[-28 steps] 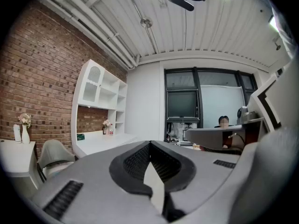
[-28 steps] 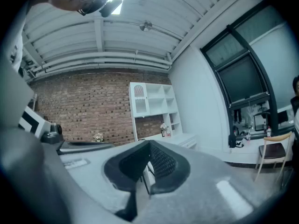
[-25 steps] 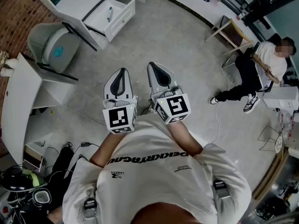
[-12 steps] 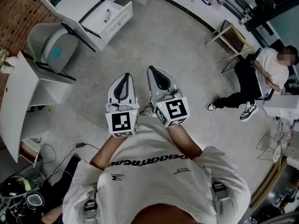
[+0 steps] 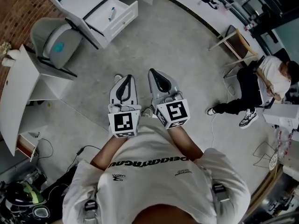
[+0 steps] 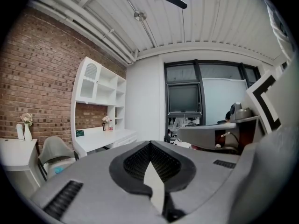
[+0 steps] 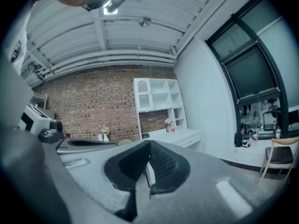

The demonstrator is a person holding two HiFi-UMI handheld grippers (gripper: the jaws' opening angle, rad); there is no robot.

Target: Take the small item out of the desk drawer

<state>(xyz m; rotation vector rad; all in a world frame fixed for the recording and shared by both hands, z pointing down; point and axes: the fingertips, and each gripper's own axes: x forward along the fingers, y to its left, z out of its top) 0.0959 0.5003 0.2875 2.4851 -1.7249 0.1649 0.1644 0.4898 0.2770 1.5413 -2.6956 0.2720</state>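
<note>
The white desk's drawer (image 5: 122,18) stands pulled out at the head view's top left. A small teal, pen-like item (image 5: 111,13) lies inside it. Both grippers are side by side in front of the person's chest, over bare floor and far from the drawer. The left gripper (image 5: 123,78) is shut with nothing between its jaws, which meet at the tip in its own view (image 6: 150,146). The right gripper (image 5: 155,73) is likewise shut and empty (image 7: 148,146). The white desk with shelves (image 6: 100,136) shows ahead at the brick wall, and also in the right gripper view (image 7: 175,134).
A grey armchair (image 5: 51,43) stands beside the desk. A white table (image 5: 18,92) runs along the left. A person (image 5: 261,83) sits on the floor at the right, near a wooden chair (image 5: 233,41). Cables and a helmet (image 5: 23,195) lie at the lower left.
Both grippers have shifted a little lower in the head view, still shut and side by side. The whole view has swung slightly, and the clutter at the lower left has slid towards the frame's corner.
</note>
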